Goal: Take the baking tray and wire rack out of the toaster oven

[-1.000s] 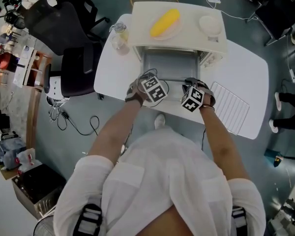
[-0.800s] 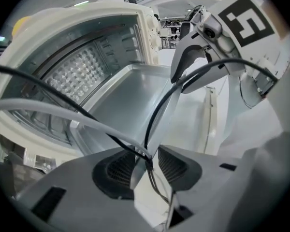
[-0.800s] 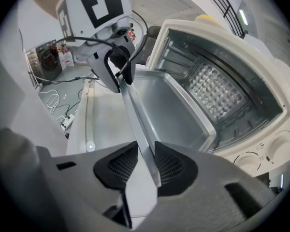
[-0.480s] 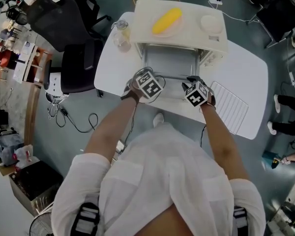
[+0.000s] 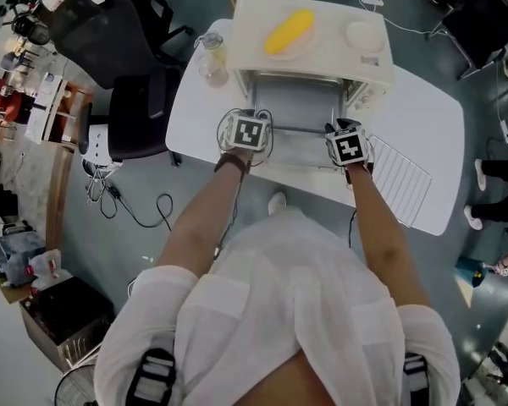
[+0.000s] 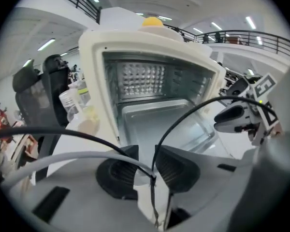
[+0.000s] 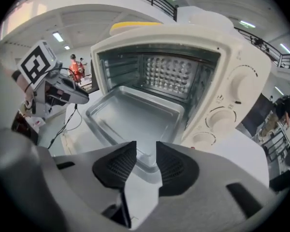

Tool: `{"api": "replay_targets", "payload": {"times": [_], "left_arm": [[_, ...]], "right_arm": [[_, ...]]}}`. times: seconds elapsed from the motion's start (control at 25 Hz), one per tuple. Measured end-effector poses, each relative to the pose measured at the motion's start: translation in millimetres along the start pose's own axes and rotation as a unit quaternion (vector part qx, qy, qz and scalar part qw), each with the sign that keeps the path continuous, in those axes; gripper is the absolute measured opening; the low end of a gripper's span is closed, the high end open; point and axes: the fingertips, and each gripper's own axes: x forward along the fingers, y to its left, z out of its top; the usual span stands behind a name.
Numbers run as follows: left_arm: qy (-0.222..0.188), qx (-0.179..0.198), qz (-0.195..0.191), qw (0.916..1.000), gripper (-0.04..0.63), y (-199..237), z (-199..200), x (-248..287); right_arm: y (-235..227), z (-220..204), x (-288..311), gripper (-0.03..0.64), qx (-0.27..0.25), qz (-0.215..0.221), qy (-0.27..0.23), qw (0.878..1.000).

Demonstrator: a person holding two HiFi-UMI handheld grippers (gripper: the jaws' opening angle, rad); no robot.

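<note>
Cream toaster oven (image 5: 326, 53) sits at the back of the white table (image 5: 423, 117), mouth open toward the person. Metal baking tray (image 5: 292, 108) is still in it, level, with its front part sticking out of the mouth. Wire rack (image 5: 400, 180) is already out: flat on the table, right of the oven, just beside the right hand.

Pose: both forearms bare, stretched forward from the torso, roughly parallel, hands side by side at the oven front. Left gripper (image 6: 146, 151) is at the tray's left front corner, right gripper (image 7: 146, 146) at the right front corner. Both point forward and steeply down at the tray. Marker cubes face up to the head camera. Each pair of jaws lies side by side, not one over the other.

Left jaws: apart by a narrow gap, have just been closing. Only a pale surface shows in the gap, a black cable (image 6: 193, 112) hangs across in front, and the pads clamp nothing.

Right jaws: apart, have just been opening. Tray's front rim shows through the gap past the tips, pads not pressing on it.

Oven roof: corn cob (image 5: 288, 32) on a plate, white bowl (image 5: 364, 39). Glass jar (image 5: 212, 57) stands on the table just left of the oven.
</note>
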Motion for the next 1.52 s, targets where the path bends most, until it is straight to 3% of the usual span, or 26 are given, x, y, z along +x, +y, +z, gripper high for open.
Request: {"api": "replay_targets", "payload": {"times": [0.24,0.48,0.92,1.52], "left_arm": [[0.001,-0.022,0.058,0.9981,0.1,28,4,12],[0.027,-0.036,0.072,0.9964,0.112,49,0,37],[0.05,-0.058,0.051,0.9957,0.12,51,-4,72],[0.053,-0.075,0.05,0.9945,0.089,47,-10,57]], "right_arm": [[-35,-7,13,0.147,0.092,-0.053,-0.001,0.994],[-53,-20,30,0.156,0.147,-0.06,0.013,0.987],[-61,-26,60,0.13,0.18,-0.037,0.035,0.982],[-53,-36,48,0.086,0.26,-0.012,0.035,0.965]]}}
